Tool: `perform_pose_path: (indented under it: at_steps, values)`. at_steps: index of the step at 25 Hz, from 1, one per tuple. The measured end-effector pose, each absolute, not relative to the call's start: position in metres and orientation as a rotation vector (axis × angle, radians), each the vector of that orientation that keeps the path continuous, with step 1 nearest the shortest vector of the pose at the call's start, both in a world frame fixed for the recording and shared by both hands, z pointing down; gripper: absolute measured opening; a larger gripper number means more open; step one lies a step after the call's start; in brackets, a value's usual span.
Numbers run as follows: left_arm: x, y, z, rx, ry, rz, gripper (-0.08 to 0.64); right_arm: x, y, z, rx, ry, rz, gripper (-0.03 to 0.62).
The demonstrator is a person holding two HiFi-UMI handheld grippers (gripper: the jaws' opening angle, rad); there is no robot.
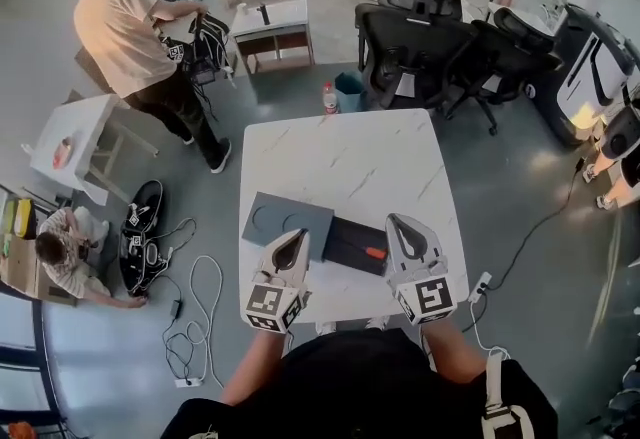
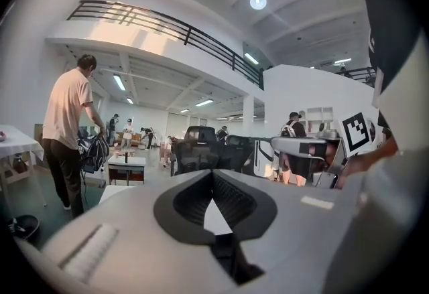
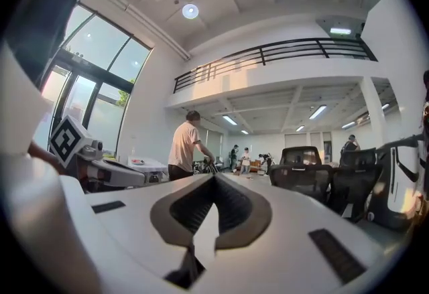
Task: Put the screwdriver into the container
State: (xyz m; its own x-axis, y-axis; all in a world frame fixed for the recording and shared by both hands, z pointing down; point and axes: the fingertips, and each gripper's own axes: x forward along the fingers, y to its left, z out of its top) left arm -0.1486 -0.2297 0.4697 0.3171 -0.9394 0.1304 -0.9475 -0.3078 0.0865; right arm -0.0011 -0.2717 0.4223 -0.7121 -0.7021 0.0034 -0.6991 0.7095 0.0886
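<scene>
In the head view a screwdriver with an orange handle (image 1: 375, 252) lies on a black flat container (image 1: 350, 239) near the front of the white marble table (image 1: 345, 157). A dark grey slab with two round recesses (image 1: 283, 223) lies to the left of it, touching it. My left gripper (image 1: 301, 233) hovers over the slab's front edge, shut and empty. My right gripper (image 1: 392, 219) hangs just right of the screwdriver, shut with nothing in it. Both gripper views look level into the room, with the left gripper (image 2: 213, 173) and the right gripper (image 3: 214, 177) closed tip to tip.
Black office chairs (image 1: 420, 42) stand behind the table's far edge, with a bottle (image 1: 329, 98) and a blue bin (image 1: 350, 92) on the floor. Cables (image 1: 190, 317) lie left of the table, a power strip (image 1: 480, 287) to the right. A person (image 1: 140, 47) stands at the far left.
</scene>
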Motion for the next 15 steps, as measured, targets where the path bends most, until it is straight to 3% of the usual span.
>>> perform_pose_path:
  at_steps: [15]
  values:
    - [-0.164,-0.224,0.474,2.384,-1.805,0.101,0.009,-0.006,-0.277,0.424,1.134,-2.875,-0.132,0.006]
